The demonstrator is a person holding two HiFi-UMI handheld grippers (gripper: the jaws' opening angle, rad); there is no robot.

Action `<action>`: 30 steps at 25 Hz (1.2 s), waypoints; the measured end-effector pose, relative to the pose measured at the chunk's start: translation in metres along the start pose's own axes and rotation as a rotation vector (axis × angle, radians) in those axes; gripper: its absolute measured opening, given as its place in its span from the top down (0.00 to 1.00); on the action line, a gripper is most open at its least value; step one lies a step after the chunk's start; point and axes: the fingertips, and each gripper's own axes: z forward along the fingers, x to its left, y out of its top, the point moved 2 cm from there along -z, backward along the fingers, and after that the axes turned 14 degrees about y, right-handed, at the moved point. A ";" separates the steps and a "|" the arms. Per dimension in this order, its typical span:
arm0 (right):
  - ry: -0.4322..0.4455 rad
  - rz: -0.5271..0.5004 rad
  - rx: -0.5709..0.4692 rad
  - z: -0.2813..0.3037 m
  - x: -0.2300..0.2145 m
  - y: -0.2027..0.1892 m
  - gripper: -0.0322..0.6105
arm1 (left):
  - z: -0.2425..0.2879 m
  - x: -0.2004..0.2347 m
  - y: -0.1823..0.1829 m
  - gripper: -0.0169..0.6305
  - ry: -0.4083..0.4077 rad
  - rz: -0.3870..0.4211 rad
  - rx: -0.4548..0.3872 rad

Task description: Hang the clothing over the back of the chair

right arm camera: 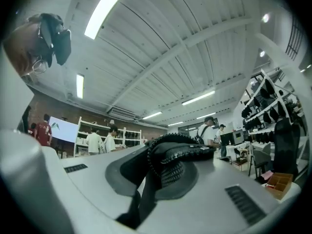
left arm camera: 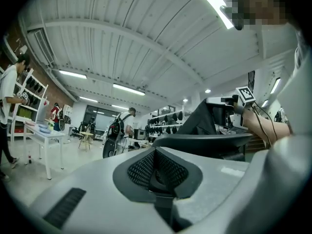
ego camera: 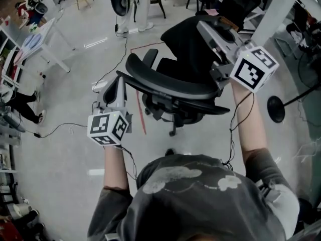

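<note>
A black office chair (ego camera: 165,84) stands in front of me, its curved back rail nearest. The black clothing (ego camera: 188,39) hangs bunched above the seat, beyond the back rail. My right gripper (ego camera: 203,26) is raised over the chair's right side and is shut on the clothing; in the right gripper view a fold of the clothing (right arm camera: 180,150) with a beaded edge sits pinched in the right gripper (right arm camera: 168,167). My left gripper (ego camera: 120,79) is held level by the left end of the back rail, shut with nothing in it. The left gripper view shows the left gripper (left arm camera: 156,167), the chair (left arm camera: 204,140) and the clothing (left arm camera: 200,121).
A white table (ego camera: 47,39) stands at the far left. A person (ego camera: 135,4) stands beyond the chair and another (ego camera: 22,109) at the left edge. Cables (ego camera: 60,127) and a red tape line (ego camera: 140,114) lie on the floor. A round stand base (ego camera: 276,109) is at the right.
</note>
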 end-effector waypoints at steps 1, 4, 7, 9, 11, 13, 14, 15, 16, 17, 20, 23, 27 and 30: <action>0.020 -0.010 -0.007 0.005 0.008 0.005 0.92 | -0.003 -0.001 0.002 0.97 -0.001 0.001 -0.004; 0.063 -0.014 -0.020 0.012 0.031 0.014 0.92 | -0.013 -0.005 0.008 0.97 -0.010 0.004 -0.014; 0.092 -0.018 -0.003 0.012 0.054 0.013 0.92 | -0.026 -0.011 0.014 0.97 -0.020 0.008 -0.024; 0.108 -0.026 0.016 0.011 0.072 0.008 0.92 | -0.035 -0.013 0.014 0.97 -0.023 0.008 -0.027; 0.114 -0.029 0.039 0.008 0.090 0.000 0.92 | -0.044 -0.014 0.012 0.97 -0.021 0.004 -0.021; 0.120 -0.040 0.069 0.004 0.107 -0.009 0.92 | -0.051 -0.018 0.010 0.97 -0.020 0.001 -0.009; 0.132 -0.058 0.085 0.004 0.117 -0.012 0.92 | -0.055 -0.020 0.009 0.97 -0.020 0.000 -0.005; 0.146 -0.080 0.101 0.005 0.128 -0.015 0.92 | -0.060 -0.022 0.007 0.97 -0.018 0.000 -0.003; 0.162 -0.100 0.116 0.005 0.139 -0.019 0.92 | -0.065 -0.025 0.005 0.97 -0.016 -0.001 -0.002; 0.176 -0.115 0.130 0.006 0.149 -0.023 0.92 | -0.070 -0.027 0.005 0.97 -0.013 -0.002 -0.003; 0.208 -0.130 0.165 0.006 0.175 -0.035 0.92 | -0.087 -0.032 0.006 0.97 -0.007 -0.004 -0.008; 0.220 -0.143 0.189 0.004 0.194 -0.044 0.92 | -0.104 -0.036 0.011 0.97 0.004 0.003 -0.017; 0.269 -0.187 0.190 0.003 0.232 -0.045 0.93 | -0.133 -0.038 0.015 0.97 0.032 0.005 -0.031; 0.286 -0.185 0.191 -0.002 0.261 -0.048 0.93 | -0.159 -0.042 0.015 0.97 0.050 0.006 -0.040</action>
